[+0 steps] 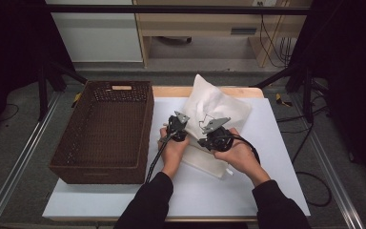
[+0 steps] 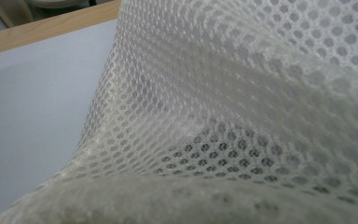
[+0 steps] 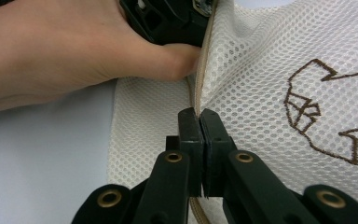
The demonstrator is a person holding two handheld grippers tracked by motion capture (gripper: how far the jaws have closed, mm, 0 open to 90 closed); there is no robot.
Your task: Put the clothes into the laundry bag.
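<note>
At the centre of the high view, a white mesh bag lies on the tabletop, beside a brown wicker basket at left. The right tool is clenched on the bag's zipper edge. The left tool touches the mesh; its grip cannot be told.

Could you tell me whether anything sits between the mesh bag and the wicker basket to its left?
Nothing visible does: bare white tabletop separates the mesh bag from the basket. Only the left claw and its hand are on that side.
</note>
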